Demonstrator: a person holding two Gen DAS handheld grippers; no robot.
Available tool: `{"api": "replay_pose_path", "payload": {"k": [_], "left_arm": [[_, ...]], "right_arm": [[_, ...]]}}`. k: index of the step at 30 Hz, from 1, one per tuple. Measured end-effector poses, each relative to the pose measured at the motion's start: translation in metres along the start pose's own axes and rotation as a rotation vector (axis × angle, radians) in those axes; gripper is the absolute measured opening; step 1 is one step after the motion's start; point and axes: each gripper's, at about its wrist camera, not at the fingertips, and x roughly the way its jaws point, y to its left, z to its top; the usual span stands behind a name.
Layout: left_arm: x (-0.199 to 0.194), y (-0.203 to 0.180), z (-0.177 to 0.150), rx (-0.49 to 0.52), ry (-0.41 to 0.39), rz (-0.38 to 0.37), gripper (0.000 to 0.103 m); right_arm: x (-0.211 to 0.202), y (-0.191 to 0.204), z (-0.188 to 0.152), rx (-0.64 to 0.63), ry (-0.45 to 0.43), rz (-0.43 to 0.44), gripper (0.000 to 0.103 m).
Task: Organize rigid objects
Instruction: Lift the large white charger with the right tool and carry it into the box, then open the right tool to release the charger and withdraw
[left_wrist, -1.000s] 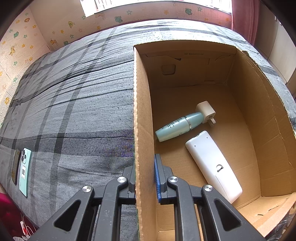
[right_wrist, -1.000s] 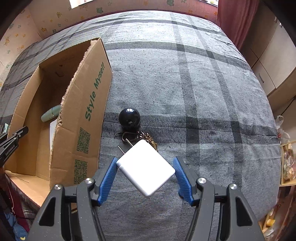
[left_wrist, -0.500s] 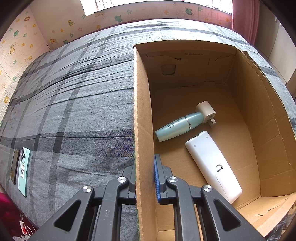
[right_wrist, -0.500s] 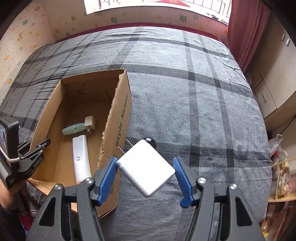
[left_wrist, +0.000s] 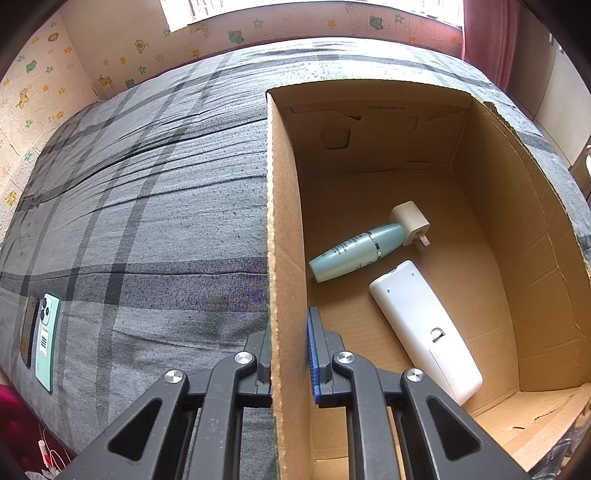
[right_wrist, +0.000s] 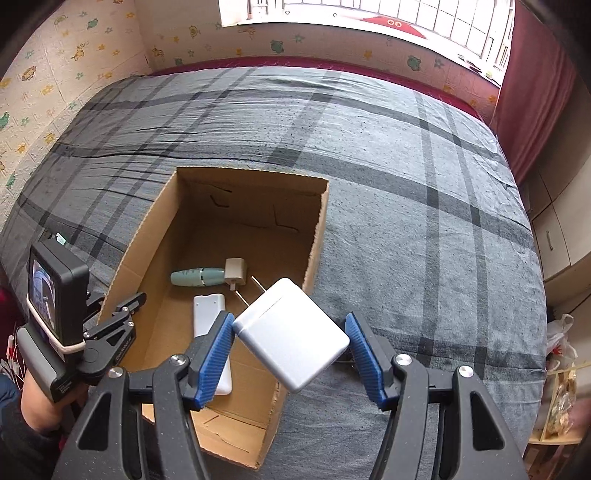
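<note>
Right wrist view: a white square power adapter (right_wrist: 291, 334) is held between the blue pads of the right gripper (right_wrist: 291, 349), turned diamond-wise so that two opposite corners meet the pads. The jaws are spread moderately and pinch the adapter at those corners. Two thin metal prongs are seen projecting from its upper left edge. The adapter is carried in the air above the near right corner of the cardboard box (right_wrist: 317, 236), partly over the box interior and partly over its right wall.

The box is seen resting on a bed covered with a grey plaid bedspread (right_wrist: 406, 177). Inside the box, on its floor, three items are recorded: a pale teal bottle (right_wrist: 195, 277) lying on its side, a small beige plug (right_wrist: 235, 271) touching the bottle's cap end, and a white remote control (right_wrist: 212, 328) lying face down just beside them, nearer the camera.

Left wrist view: the left gripper (left_wrist: 290, 354) is clamped on the left wall of the box (left_wrist: 280, 240), one finger outside and one inside, the jaws pressed together on the cardboard. The bottle (left_wrist: 356, 251), plug (left_wrist: 410, 221) and remote (left_wrist: 421, 325) are confirmed inside. Two phones (left_wrist: 40, 332) are noted lying on the bedspread (left_wrist: 147, 184) at far left, well apart from the box.
</note>
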Motion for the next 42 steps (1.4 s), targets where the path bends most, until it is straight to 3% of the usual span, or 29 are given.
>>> {"api": "replay_pose_path", "payload": {"k": [19, 42], "left_arm": [[0.000, 0.001, 0.000, 0.000, 0.001, -0.001, 0.014], [0.000, 0.001, 0.000, 0.003, 0.001, 0.001, 0.014]], "right_arm": [[0.060, 0.049, 0.028, -0.044, 0.078, 0.034, 0.066], [0.152, 0.075, 0.013, -0.079, 0.264, -0.009, 0.066]]}}
